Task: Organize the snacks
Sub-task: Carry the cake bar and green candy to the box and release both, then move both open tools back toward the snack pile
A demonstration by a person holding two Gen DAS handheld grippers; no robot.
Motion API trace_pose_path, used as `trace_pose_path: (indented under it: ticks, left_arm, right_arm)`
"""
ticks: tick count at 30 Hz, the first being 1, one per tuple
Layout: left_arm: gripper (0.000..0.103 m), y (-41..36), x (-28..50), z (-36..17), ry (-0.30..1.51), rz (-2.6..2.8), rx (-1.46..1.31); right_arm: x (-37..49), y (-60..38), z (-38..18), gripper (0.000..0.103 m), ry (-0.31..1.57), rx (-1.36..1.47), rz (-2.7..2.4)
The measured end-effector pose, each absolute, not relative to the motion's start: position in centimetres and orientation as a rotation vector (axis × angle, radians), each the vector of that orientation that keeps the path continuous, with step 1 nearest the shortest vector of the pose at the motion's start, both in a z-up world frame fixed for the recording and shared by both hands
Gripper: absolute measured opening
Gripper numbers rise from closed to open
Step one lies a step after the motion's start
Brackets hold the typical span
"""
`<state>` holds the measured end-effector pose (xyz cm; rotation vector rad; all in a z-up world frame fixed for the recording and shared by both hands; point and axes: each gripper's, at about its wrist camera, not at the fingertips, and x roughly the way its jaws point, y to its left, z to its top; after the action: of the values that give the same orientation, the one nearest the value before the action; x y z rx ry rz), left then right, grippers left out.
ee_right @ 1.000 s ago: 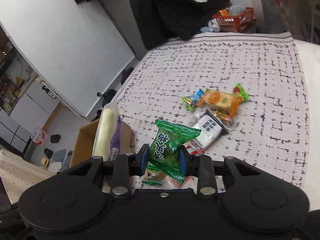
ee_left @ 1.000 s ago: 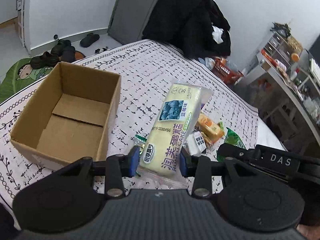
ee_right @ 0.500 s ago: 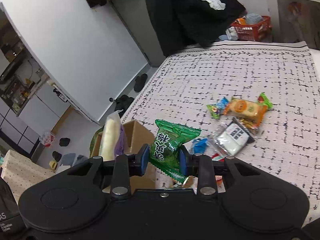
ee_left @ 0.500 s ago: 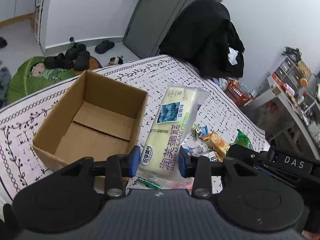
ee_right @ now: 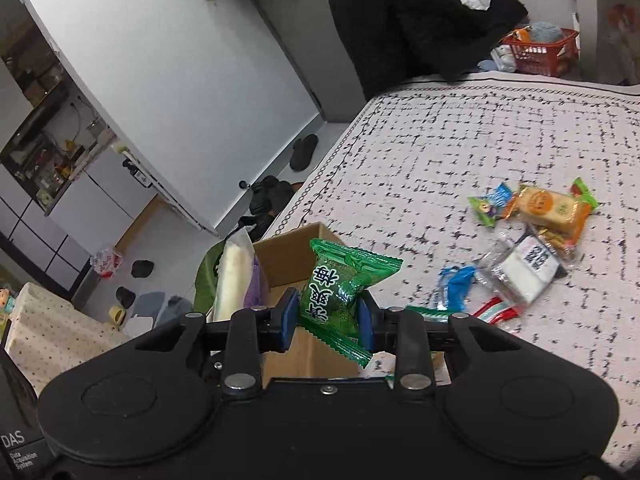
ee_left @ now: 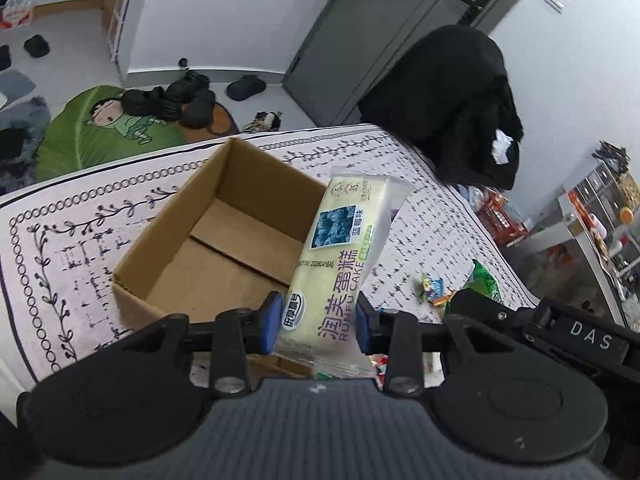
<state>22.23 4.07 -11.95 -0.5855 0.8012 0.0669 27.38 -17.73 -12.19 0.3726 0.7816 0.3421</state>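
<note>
My left gripper (ee_left: 318, 322) is shut on a pale yellow cake packet (ee_left: 340, 264) with purple print, held upright over the near right corner of an open cardboard box (ee_left: 168, 272). The box is bare inside. My right gripper (ee_right: 328, 318) is shut on a green snack packet (ee_right: 342, 292), just short of the box (ee_right: 292, 252) seen from its other side. The cake packet (ee_right: 232, 276) shows at the left of the right wrist view. Loose snacks lie on the patterned bed cover: an orange packet (ee_right: 548, 210), a white packet (ee_right: 528, 268) and a blue wrapper (ee_right: 458, 280).
The bed cover (ee_left: 416, 224) ends at an edge to the left, with a green floor mat (ee_left: 100, 132) and dark shoes (ee_left: 172, 100) below. A black coat (ee_left: 448, 104) hangs at the far end of the bed. A red basket (ee_right: 540, 50) stands on the floor beyond.
Both grippers have carried their packets toward the box, which now sits closer and more central in the left view. The cake packet now overlaps the box's right side.
</note>
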Motion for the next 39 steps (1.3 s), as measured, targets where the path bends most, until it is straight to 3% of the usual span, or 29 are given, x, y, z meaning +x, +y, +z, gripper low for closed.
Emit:
trace_pose_path:
  ticks: [19,22,26,31,34,39]
  left_arm:
    - [0.041,8.4,22.1,-14.1,0.832,0.224,-0.673]
    - [0.044,8.7,22.0,-14.4,0.845,0.243,-0.689]
    - [0.052,8.8,21.9,-14.4,0.85,0.258,-0.695]
    - [0.076,8.2,22.1,-14.1,0.846,0.255,-0.682]
    - [0.084,7.6,22.3,-14.0,0.854,0.245,-0.66]
    - [0.088,6.5,22.5,-13.8,0.868,0.242,-0.607]
  right_arm:
    - [29.2,-11.3,-13.0,0.032,0.841,0.339,0.408]
    - [29.6,-10.6,-13.1,0.038,0.854,0.337,0.425]
    - [29.6,-11.0,-12.8,0.054,0.849,0.35,0.439]
    - [29.3,-13.0,-12.9,0.06,0.844,0.359,0.401]
    - [28.9,-15.0,-12.9,0.066,0.832,0.352,0.367]
    - [28.2,-18.9,-13.3,0.078,0.821,0.343,0.298]
